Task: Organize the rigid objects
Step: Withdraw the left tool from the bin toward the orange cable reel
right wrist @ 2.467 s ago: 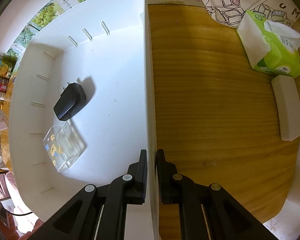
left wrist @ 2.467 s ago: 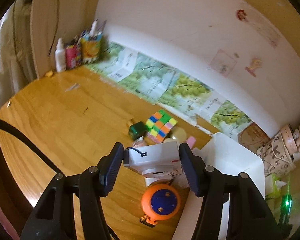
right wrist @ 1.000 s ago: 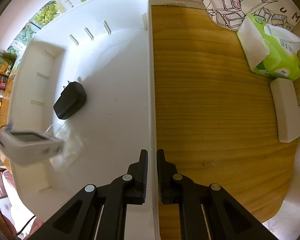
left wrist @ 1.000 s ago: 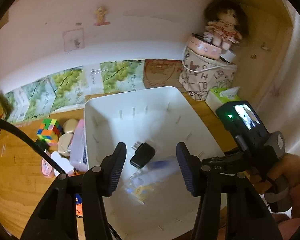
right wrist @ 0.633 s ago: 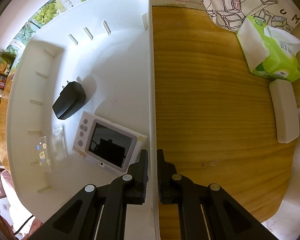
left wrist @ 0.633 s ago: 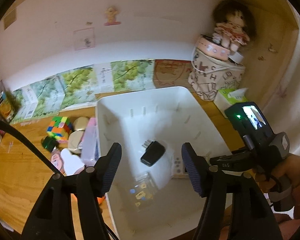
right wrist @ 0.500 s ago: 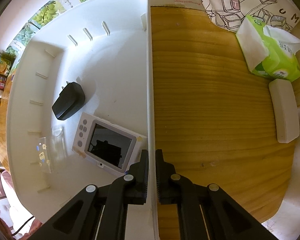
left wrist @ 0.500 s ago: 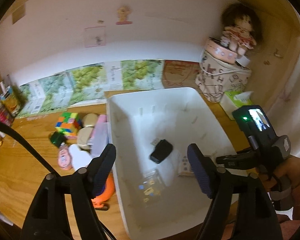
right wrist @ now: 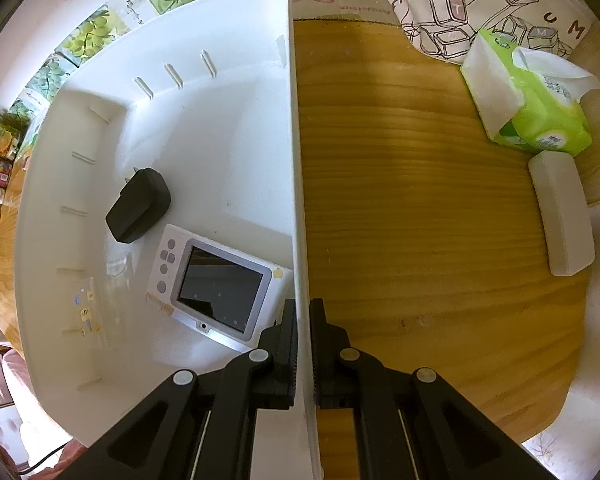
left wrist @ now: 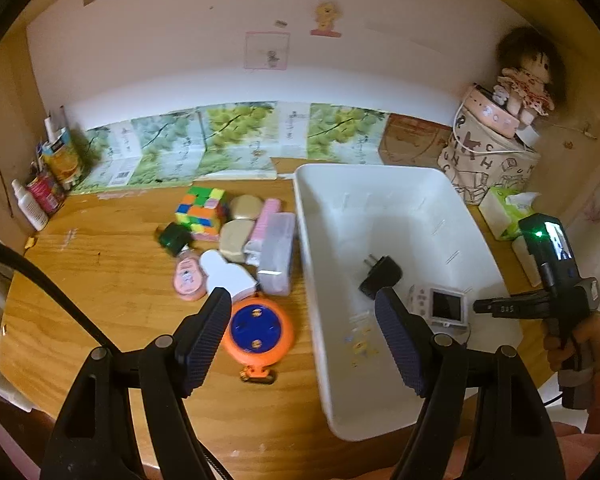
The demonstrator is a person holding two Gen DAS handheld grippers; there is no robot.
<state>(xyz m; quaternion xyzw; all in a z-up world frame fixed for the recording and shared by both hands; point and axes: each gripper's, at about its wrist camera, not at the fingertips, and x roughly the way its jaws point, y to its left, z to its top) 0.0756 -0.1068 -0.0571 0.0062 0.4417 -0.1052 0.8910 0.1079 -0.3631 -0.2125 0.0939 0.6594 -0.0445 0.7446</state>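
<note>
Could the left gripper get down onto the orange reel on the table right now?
Probably yes: the left gripper is open and empty, and the orange reel lies uncovered between its fingers in view, just apart from the white bin.

White bin: rectangular, open-topped, upright on wooden counter. Inside: black plug adapter, prongs toward 11 o'clock, near centre; white camera, screen up, at adapter's 5 o'clock, against bin's right wall; clear sticker-dotted case by left wall.

Loose cluster at bin's 9 o'clock: multicoloured puzzle cube, dark green box, two beige compacts, pink case, translucent box touching bin wall, pink oval, white heart-shaped piece, orange-blue round reel at cluster's 6 o'clock.
</note>
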